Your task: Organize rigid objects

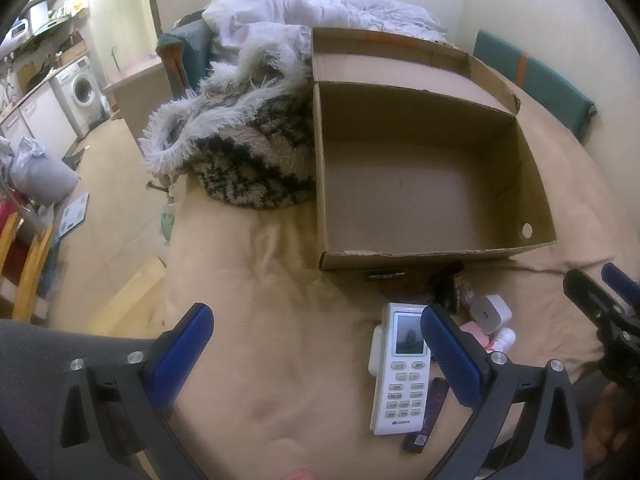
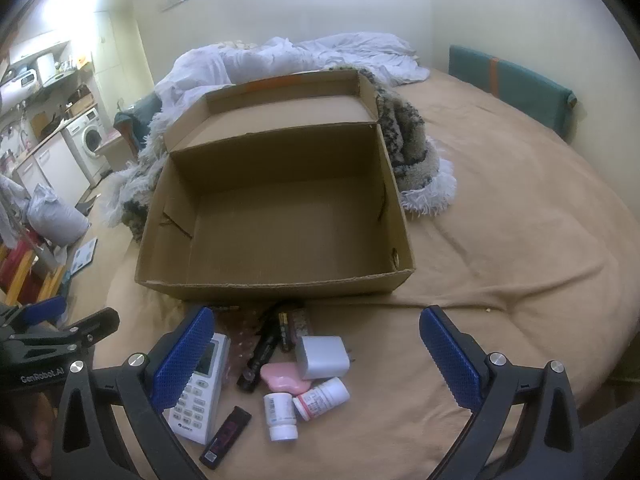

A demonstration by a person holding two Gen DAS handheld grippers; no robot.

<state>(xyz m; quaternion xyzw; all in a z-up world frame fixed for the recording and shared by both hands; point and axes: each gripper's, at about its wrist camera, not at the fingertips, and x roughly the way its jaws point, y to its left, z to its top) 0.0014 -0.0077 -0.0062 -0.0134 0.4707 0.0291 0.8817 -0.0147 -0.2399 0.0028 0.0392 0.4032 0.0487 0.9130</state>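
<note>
An open, empty cardboard box [image 1: 432, 184] [image 2: 280, 204] stands on the tan bedsheet. In front of it lies a cluster of small items: a white air-conditioner remote [image 1: 402, 372] [image 2: 198, 392], a white charger plug [image 2: 323, 357] [image 1: 490, 312], two white pill bottles [image 2: 281, 416] [image 2: 322, 397], a pink piece [image 2: 282, 377], a black lighter [image 2: 226, 436], a black torch [image 2: 262, 350] and a battery [image 2: 284, 330]. My left gripper [image 1: 316, 348] is open over bare sheet left of the remote. My right gripper [image 2: 316, 352] is open above the cluster, holding nothing.
A shaggy black-and-white blanket [image 1: 248, 152] and white bedding [image 2: 280, 60] are heaped behind and beside the box. A teal headboard cushion [image 2: 512, 84] lines the far wall. The bed edge drops to the floor on the left, with a washing machine [image 1: 82, 88] beyond.
</note>
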